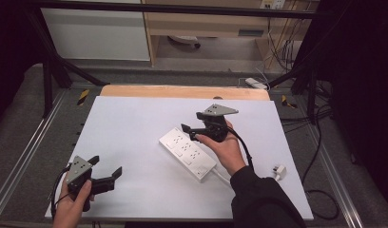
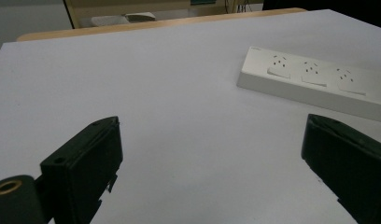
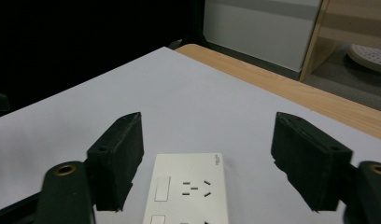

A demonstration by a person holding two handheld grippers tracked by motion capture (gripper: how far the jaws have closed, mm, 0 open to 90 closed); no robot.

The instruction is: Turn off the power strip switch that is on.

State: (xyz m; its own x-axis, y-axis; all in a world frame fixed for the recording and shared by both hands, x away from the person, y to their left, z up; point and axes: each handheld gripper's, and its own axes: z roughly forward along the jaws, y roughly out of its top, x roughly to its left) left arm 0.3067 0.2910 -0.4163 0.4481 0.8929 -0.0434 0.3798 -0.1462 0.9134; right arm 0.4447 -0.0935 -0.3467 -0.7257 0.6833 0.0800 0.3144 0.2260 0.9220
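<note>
A white power strip (image 1: 188, 153) is seen near the middle of the table (image 1: 135, 128). It is judged stiff, light and smooth; its long sides should be gripped. The right gripper (image 1: 194, 128) is held open over its far end, the left gripper (image 1: 105, 171) open near the front left corner.

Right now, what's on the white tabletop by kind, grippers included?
Power strips: 1, the white power strip
Plugs: 1, the white plug
Grippers: 2, the left gripper and the right gripper
Total: 4
</note>
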